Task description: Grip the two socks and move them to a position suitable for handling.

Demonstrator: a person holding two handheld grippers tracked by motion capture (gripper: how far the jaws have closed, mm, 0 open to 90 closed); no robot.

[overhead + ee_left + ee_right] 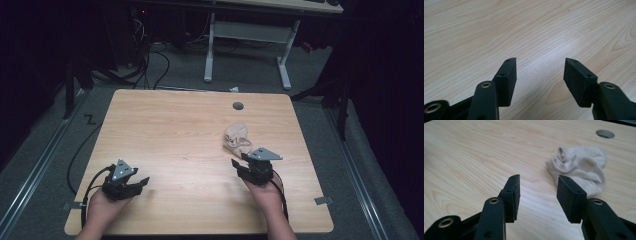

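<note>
a pale wood table point(175, 130) with rounded corners stands on grey carpet point(350, 165) in a dim room. its grain runs across in long light streaks, and a round cable hole point(238, 106) sits near the far edge, right of the middle. behind it, a second desk on a white frame point(285, 60) stands over a tangle of black cables point(150, 60) on the floor. metal rails point(30, 185) run along the carpet on both sides of the table, and the edges of the room are dark.

a beige sock point(237, 138) lies crumpled on the right half of the table, between the hole and the right gripper point(239, 166). in the right gripper view the sock point(580, 167) rests just beyond the right-hand jaw and a little to its side, not between the jaws. that gripper point(538, 181) stands wide open and grasps nothing, with bare wood between the pads.

the left gripper point(142, 182) sits near the front left of the table, well apart from the sock. its jaws are spread wide over bare wood point(539, 37), and it point(540, 60) grips nothing.
</note>
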